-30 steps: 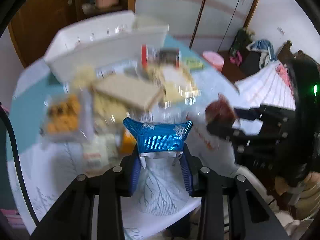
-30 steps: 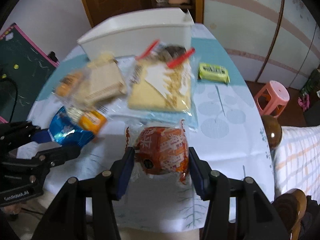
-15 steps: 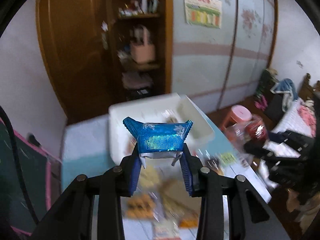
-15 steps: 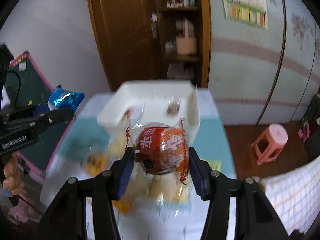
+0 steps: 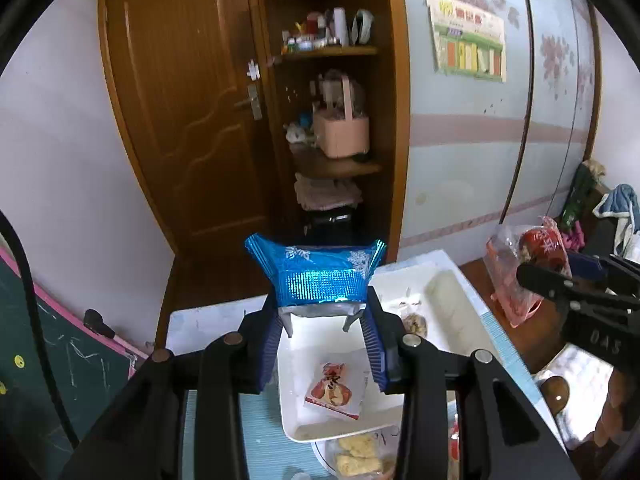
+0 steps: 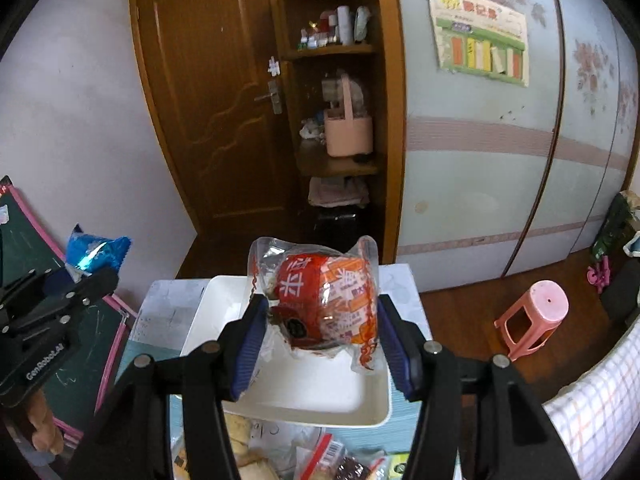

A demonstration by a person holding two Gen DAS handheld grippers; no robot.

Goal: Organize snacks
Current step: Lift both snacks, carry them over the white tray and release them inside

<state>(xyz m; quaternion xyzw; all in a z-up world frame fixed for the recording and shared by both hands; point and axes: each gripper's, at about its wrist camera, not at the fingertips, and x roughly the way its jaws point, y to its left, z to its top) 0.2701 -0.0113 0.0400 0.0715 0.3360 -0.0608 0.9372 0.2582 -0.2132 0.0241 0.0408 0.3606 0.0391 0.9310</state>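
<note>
My left tool (image 5: 323,336) and right tool (image 6: 320,330) hang over the bin (image 6: 312,396); loose snacks (image 6: 280,460) lie nearer on the counter (image 5: 256,432).

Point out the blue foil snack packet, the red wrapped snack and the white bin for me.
blue foil snack packet (image 5: 320,286), left wrist view, on its shiny ribbed front.
red wrapped snack (image 6: 324,300), right wrist view, on the printed red front.
white bin (image 5: 456,300), left wrist view, on its right wall.

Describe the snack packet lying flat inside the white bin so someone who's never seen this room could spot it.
Start at the white rectangular plastic bin on the table in front of the brown wooden door. On its floor, between the left gripper fingers, lies a small clear packet with a red-orange printed picture. Unlike the shiny blue foil packet held above it, it lies flat and free.
</note>
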